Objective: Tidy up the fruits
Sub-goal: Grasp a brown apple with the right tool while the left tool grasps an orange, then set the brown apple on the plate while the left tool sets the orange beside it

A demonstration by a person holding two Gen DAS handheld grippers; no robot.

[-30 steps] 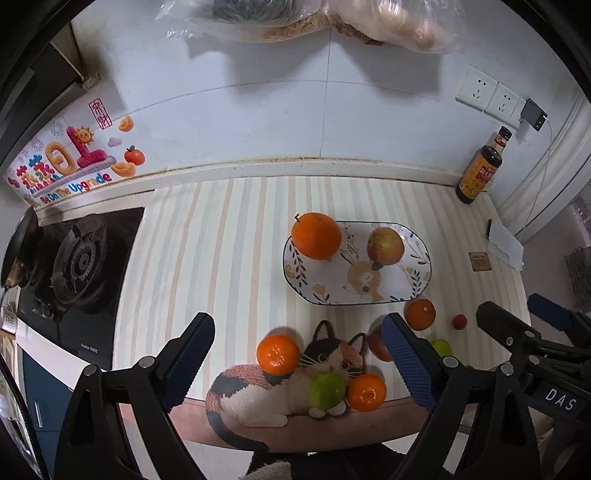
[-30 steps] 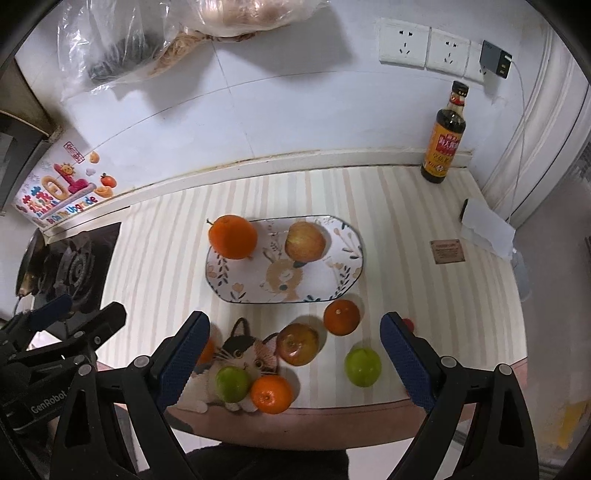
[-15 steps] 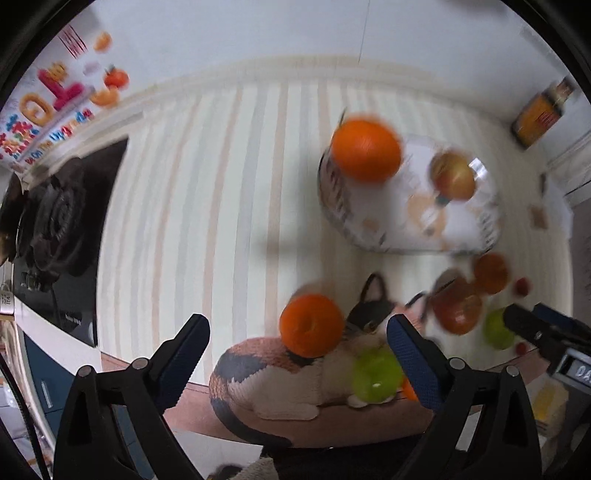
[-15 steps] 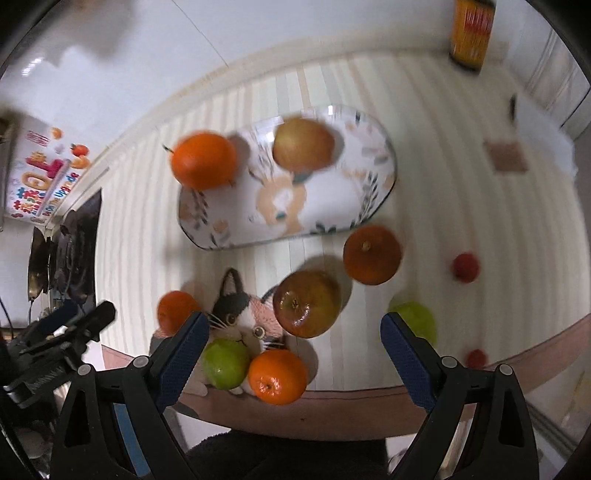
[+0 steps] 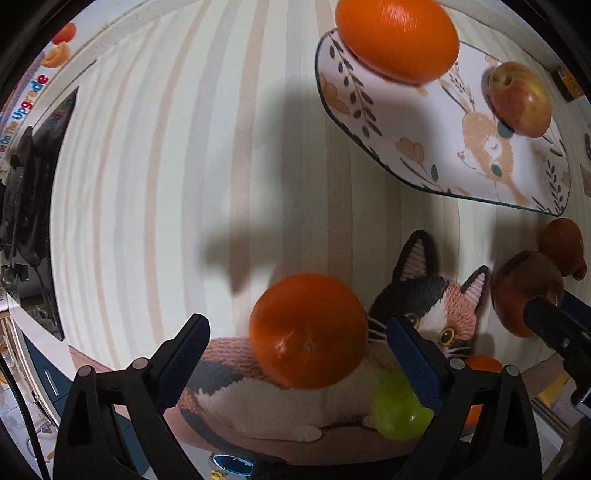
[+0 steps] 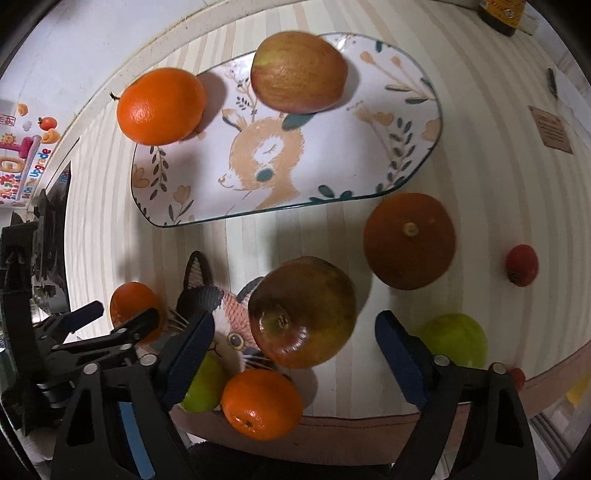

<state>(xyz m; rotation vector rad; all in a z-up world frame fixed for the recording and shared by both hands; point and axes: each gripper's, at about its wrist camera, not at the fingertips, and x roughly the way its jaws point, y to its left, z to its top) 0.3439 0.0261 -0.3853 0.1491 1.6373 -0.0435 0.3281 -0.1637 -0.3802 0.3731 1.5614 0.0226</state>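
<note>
Both grippers have dropped close to the surface: the left gripper straddles an orange, jaws spread, while the right gripper, jaws just narrowing but untouching, brackets an apple at 6 o'clock of the plate, so pickups look imminent.

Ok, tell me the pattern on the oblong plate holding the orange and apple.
A fawn amid leaves and flowers on the white oblong plate; right wrist view.

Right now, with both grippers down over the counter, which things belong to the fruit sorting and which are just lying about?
Job: orange between the left gripper fingers; apple between the right gripper fingers; deer plate.
Lying about: cat mat; sauce bottle; stove.
</note>
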